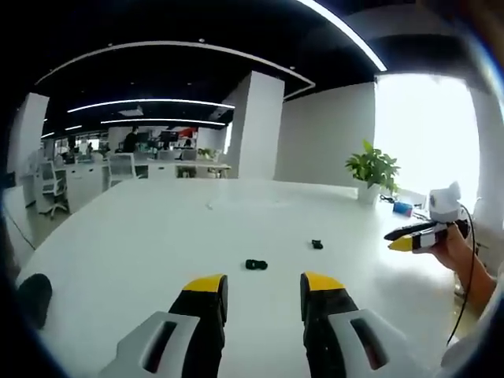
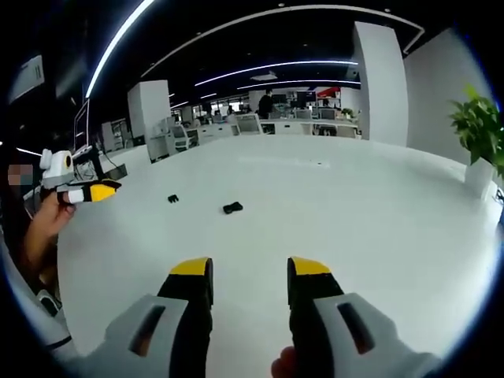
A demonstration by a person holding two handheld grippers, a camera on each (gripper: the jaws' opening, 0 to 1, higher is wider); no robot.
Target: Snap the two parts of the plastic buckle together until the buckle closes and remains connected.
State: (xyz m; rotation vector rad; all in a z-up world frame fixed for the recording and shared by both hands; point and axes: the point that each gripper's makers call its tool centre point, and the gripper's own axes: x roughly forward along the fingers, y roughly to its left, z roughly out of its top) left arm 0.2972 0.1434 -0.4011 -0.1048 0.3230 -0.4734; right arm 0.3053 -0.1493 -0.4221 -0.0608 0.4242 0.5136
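Jaws apart above buckle parts (image 1: 256,264)

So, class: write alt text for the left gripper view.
Two small black buckle parts lie apart on a white table, beyond the left gripper, whose jaws are open. At right, a hand holds the right gripper; behind stands a potted plant.

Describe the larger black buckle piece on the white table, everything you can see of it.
The larger buckle piece is a small, black, apparently plastic part lying flat on the white table. It looks wider than tall, though its details are too small to make out. It lies apart from the smaller buckle piece, unconnected. Nothing touches it except the tabletop. It lies ahead of the open left hand-held gripper; in the right gripper view it lies ahead of the open right hand-held gripper.
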